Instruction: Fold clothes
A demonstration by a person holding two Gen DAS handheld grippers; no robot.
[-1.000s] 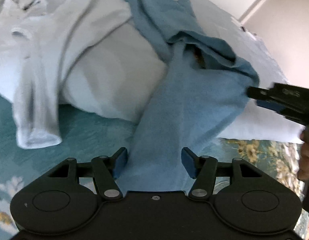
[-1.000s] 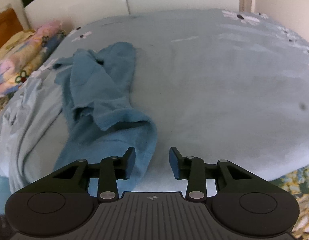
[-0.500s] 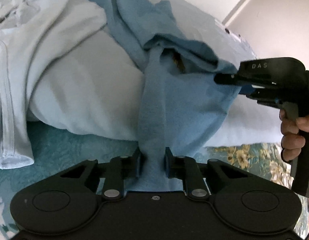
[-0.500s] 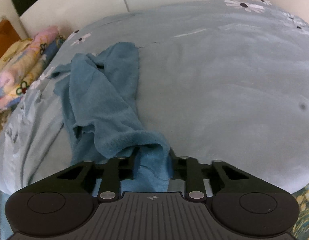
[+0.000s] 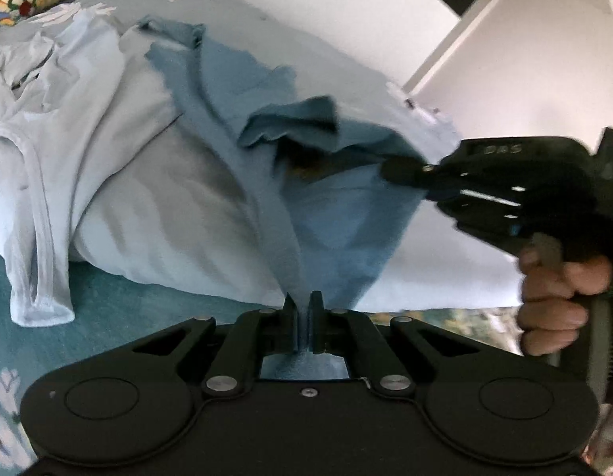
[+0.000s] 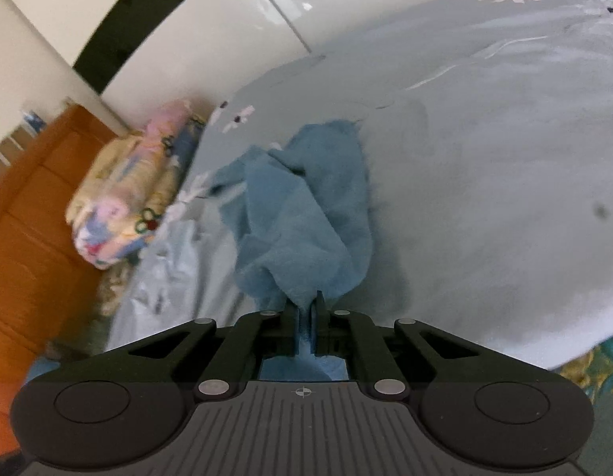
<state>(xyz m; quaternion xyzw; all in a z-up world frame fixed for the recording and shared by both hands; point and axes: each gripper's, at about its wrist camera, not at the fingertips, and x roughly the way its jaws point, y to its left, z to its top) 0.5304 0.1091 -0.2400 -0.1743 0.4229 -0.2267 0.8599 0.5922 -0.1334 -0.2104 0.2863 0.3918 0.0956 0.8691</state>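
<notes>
Left gripper [image 5: 305, 309] pinches tight on a narrow gathered edge of the fuzzy blue garment [image 5: 338, 214], which fans out ahead over a smooth pale duvet [image 5: 155, 214]. Right gripper [image 6: 305, 311] clamps another bunched, fleecy corner. A thin, crumpled white shirt [image 5: 56, 119] drapes off to the left gripper's left.

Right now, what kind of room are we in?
Most likely a bedroom: clothes lie on a bed with a flower-print cover, a folded floral quilt sits at its edge, and a glossy white wardrobe stands behind.
</notes>
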